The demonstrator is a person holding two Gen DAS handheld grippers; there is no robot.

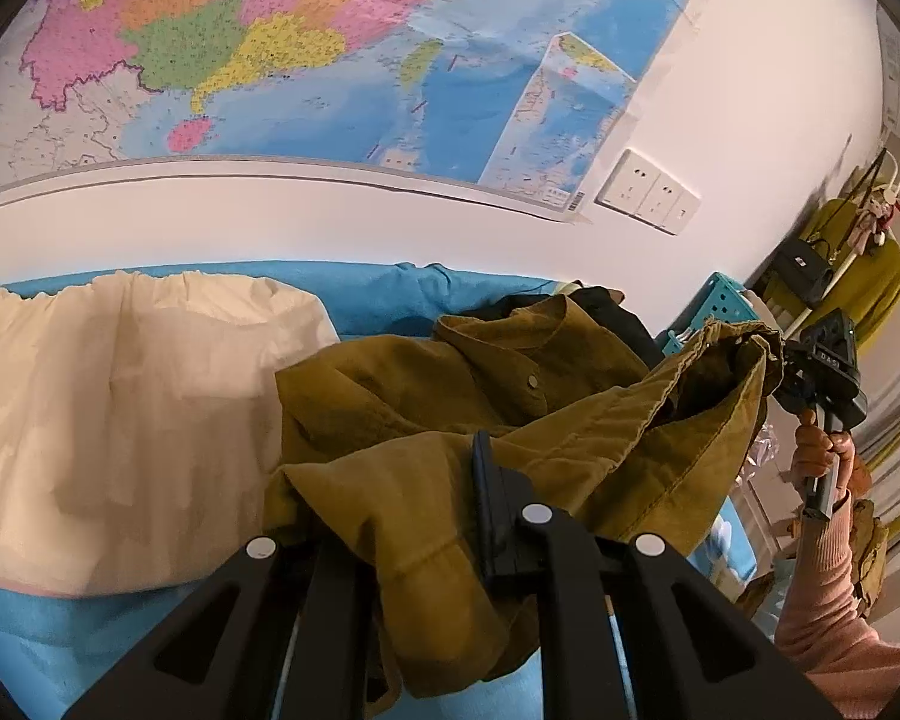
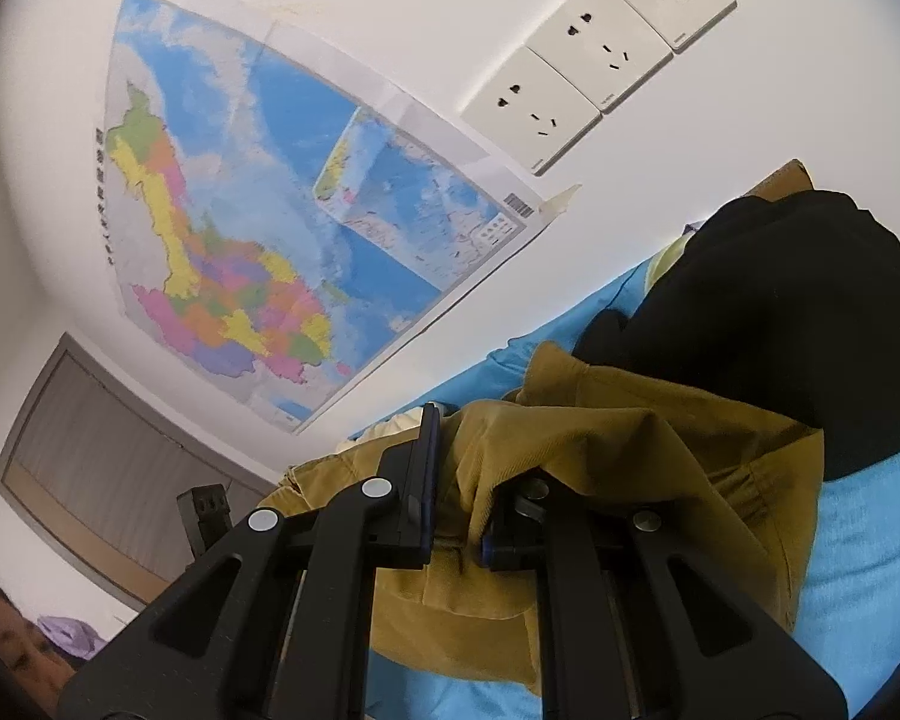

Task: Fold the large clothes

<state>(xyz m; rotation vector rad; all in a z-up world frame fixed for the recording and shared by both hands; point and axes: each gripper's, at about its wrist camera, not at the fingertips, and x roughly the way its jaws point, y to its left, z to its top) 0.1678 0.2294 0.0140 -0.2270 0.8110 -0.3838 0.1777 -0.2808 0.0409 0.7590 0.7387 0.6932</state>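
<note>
An olive-brown corduroy shirt [image 1: 450,384] with snap buttons is lifted above the blue-covered table [image 1: 48,630]. My left gripper [image 1: 450,492] is shut on one edge of the shirt; only one finger shows, the other is under cloth. My right gripper [image 2: 459,480] is shut on another part of the shirt [image 2: 570,438], with fabric bunched between the pads. In the left wrist view the right gripper [image 1: 822,372] is at the far right, holding the shirt's hem up. The shirt hangs stretched between both grippers.
A cream garment [image 1: 126,408] lies on the table's left. A black garment [image 2: 780,312] lies behind the shirt. A teal perforated basket [image 1: 720,306] stands at the table's right end. A wall map [image 1: 330,48] and sockets [image 1: 648,192] are behind.
</note>
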